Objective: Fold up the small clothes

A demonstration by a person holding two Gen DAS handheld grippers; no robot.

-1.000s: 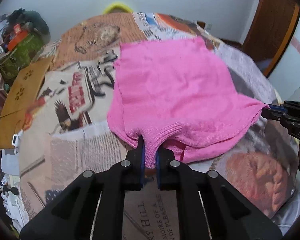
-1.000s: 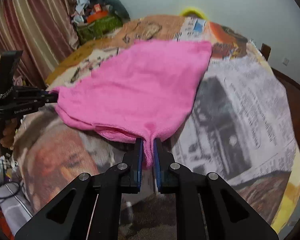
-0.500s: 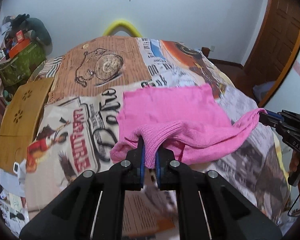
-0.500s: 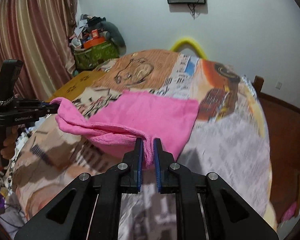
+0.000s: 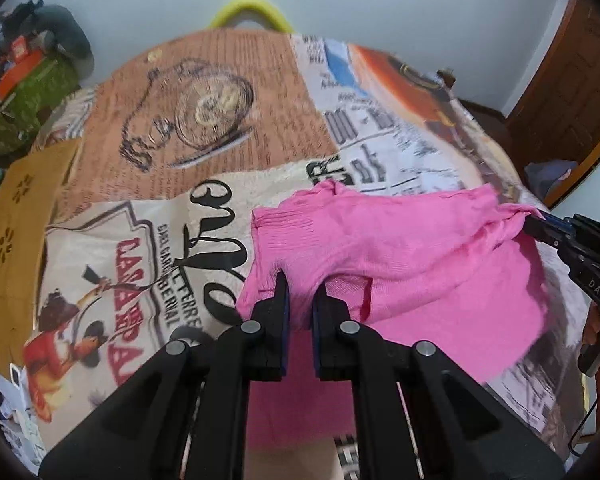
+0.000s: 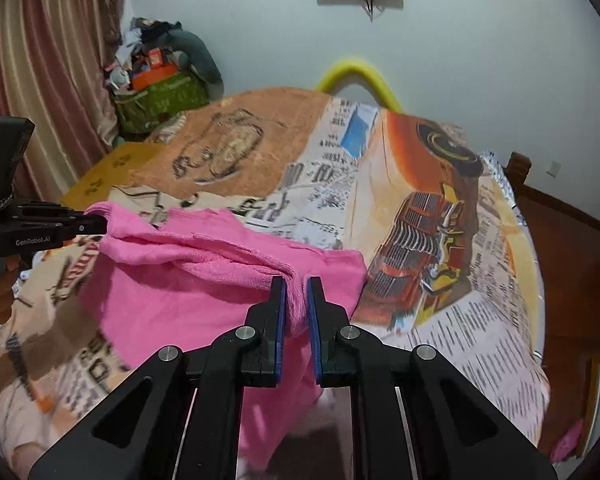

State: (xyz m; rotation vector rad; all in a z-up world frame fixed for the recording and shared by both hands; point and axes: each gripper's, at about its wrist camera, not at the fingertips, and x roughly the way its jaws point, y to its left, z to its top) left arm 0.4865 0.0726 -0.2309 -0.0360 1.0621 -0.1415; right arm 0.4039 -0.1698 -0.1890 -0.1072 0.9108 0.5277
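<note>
A pink knit garment (image 5: 404, 248) hangs stretched between my two grippers above a bed with a printed blanket (image 5: 204, 128). My left gripper (image 5: 300, 284) is shut on one corner of its edge. My right gripper (image 6: 297, 288) is shut on the other corner; in the left wrist view it shows at the right (image 5: 540, 224), clamped on the cloth. In the right wrist view the pink garment (image 6: 180, 280) sags from the held edge and drapes toward me, with the left gripper (image 6: 96, 222) at the far left. The garment's lower part is hidden behind my fingers.
The blanket (image 6: 420, 208) covers the whole bed. A yellow curved headboard (image 6: 356, 76) rises at the far end. A green bag with clutter (image 6: 160, 96) stands by the curtain, a wooden board (image 5: 16, 216) lies at the left, and a wooden door (image 5: 572, 80) is at the right.
Both grippers have pulled the pink garment's held edge back along the bed toward me. The cloth lay spread flat before; now it hangs bunched between them, with more blanket showing beyond it.
</note>
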